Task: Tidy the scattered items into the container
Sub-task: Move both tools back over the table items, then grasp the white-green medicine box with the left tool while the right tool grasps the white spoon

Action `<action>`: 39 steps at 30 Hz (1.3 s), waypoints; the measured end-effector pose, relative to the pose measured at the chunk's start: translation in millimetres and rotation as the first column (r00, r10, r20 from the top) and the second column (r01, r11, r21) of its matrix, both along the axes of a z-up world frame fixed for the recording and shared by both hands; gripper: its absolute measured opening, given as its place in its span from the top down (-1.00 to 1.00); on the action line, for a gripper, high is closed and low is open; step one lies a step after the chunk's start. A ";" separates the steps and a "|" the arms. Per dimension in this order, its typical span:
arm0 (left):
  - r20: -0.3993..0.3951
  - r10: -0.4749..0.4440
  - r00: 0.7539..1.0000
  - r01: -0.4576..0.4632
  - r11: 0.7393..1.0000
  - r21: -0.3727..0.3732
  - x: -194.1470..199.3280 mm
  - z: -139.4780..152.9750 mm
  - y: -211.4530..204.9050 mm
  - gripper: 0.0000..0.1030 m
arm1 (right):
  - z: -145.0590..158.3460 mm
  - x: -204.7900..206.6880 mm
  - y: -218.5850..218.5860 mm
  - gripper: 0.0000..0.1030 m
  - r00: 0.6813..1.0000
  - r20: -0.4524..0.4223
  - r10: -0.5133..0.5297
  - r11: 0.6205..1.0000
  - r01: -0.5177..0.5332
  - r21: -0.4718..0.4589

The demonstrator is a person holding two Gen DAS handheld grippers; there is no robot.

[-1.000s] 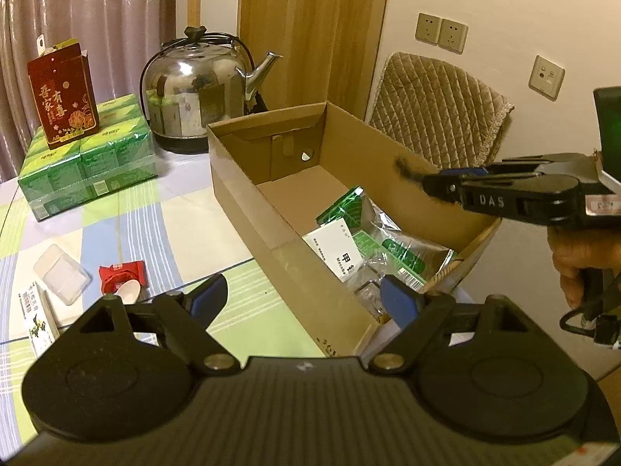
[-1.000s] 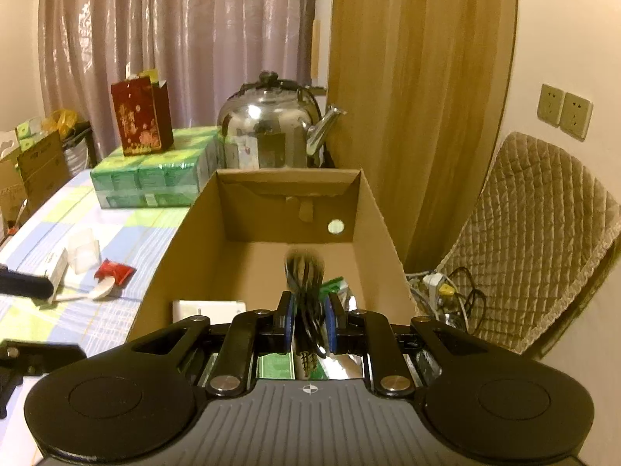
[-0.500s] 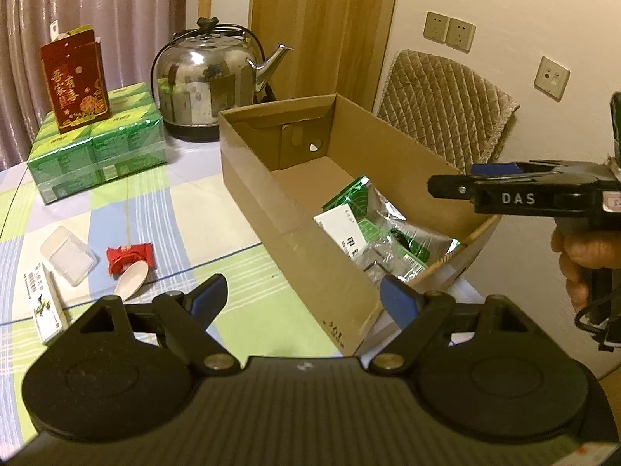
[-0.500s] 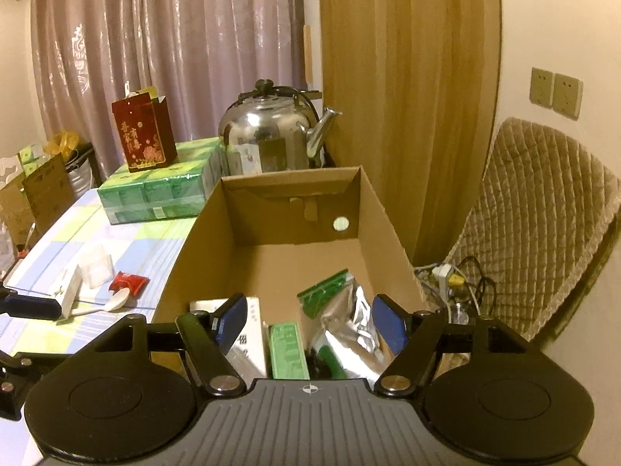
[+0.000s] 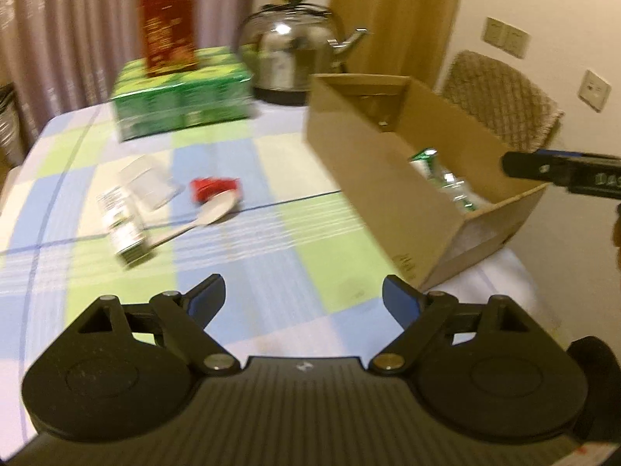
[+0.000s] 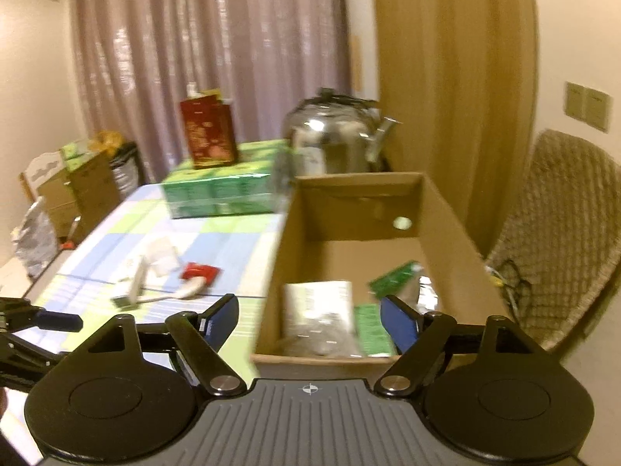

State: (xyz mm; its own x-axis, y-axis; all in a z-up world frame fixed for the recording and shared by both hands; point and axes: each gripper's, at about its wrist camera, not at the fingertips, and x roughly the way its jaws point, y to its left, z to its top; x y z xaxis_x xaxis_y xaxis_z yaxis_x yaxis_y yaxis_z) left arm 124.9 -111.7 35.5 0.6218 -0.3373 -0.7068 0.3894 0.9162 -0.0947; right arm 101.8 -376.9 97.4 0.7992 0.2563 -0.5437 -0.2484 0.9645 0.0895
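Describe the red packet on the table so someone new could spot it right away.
Start at the cardboard box on the checked tablecloth. Left of it lies a small cluster; the red packet sits against the bowl of the white spoon. It is the only red item lying flat there.

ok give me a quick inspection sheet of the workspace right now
surface: checked cloth on the table
job's things: box holds packets; spoon, red packet, carton, clear tray lie outside it
clutter: kettle, green packs, red bag
grippers: left tongs and right tongs opening, nothing between them
cables: some on the floor by the chair
surroundings: curtain, wooden door, wall sockets
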 end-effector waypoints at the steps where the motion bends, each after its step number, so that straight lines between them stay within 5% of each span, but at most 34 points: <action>1: 0.002 0.017 1.000 -0.017 1.000 0.004 -1.8 0.1 9.4 -0.66 | 1.2 -1.0 7.2 -0.54 1.000 0.002 0.014 1.000 -0.014 -0.001; 18: 0.007 0.182 0.983 -0.182 0.982 0.052 9.6 -10.6 112.6 -0.70 | -25.1 17.1 118.6 -0.58 0.973 -0.060 0.223 0.970 -0.228 -0.087; 39: -0.035 0.146 0.989 -0.144 0.988 0.060 146.8 -81.2 112.8 -0.60 | -117.3 138.7 186.0 -0.58 0.924 -0.202 0.326 0.873 -0.376 -0.309</action>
